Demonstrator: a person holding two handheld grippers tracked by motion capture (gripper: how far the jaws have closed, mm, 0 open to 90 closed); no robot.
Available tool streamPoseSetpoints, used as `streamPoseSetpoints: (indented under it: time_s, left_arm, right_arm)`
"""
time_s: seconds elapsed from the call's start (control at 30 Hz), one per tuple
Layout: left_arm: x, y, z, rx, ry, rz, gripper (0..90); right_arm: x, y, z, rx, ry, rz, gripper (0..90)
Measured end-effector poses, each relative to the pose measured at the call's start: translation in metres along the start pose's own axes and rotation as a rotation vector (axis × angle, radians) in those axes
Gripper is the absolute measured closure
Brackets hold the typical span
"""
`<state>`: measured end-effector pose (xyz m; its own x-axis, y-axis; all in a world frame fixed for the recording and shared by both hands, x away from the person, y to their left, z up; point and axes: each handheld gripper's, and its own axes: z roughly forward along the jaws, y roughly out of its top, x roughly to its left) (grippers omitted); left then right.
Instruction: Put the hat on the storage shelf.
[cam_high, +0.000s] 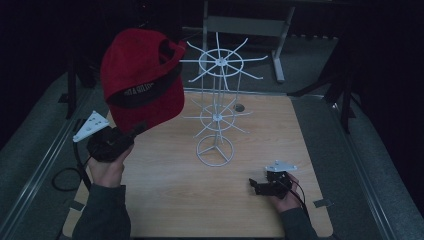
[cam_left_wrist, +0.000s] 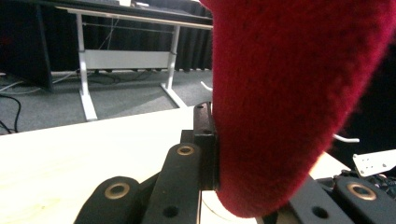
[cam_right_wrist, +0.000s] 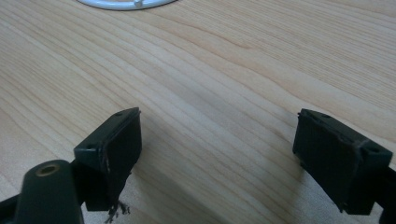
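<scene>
A red cap (cam_high: 142, 75) with a black inner band hangs in the air over the table's left rear, left of a white wire rack (cam_high: 217, 120) with two tiers of spokes. My left gripper (cam_high: 137, 129) is below the cap, shut on the edge of its brim. In the left gripper view the red cap (cam_left_wrist: 289, 93) stands between the black jaws of the left gripper (cam_left_wrist: 233, 154). My right gripper (cam_high: 255, 185) rests low at the front right of the table, pointing left. Its jaws stand wide apart over bare wood, so the right gripper (cam_right_wrist: 219, 149) is open with nothing between its fingers. The rack's ring base (cam_right_wrist: 126, 3) lies ahead of it.
The wooden table (cam_high: 165, 200) has rounded corners and a small round hole (cam_high: 239, 107) behind the rack. A black cable (cam_high: 62, 177) loops off the left edge. A grey desk frame (cam_high: 277, 50) stands on the carpet behind the table.
</scene>
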<state>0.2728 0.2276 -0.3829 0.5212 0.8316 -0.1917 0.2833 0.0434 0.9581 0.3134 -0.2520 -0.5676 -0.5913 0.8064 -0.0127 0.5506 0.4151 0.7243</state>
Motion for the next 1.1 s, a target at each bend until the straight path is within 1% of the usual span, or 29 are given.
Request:
streamPoseSetpoints:
  time_s: [0.4, 0.83, 1.1]
  left_arm:
    - [0.000, -0.010, 0.006, 0.024, -0.014, -0.016, 85.7]
    - [0.003, -0.028, 0.011, 0.049, -0.004, -0.035, 85.7]
    - [0.003, -0.038, 0.016, 0.067, -0.013, -0.047, 85.7]
  right_arm:
    - [0.000, 0.000, 0.000, 0.000, 0.000, 0.001, 15.3]
    - [0.000, 0.000, 0.000, -0.002, -0.001, 0.001, 15.3]
    - [0.000, 0.000, 0.000, -0.002, -0.001, 0.002, 15.3]
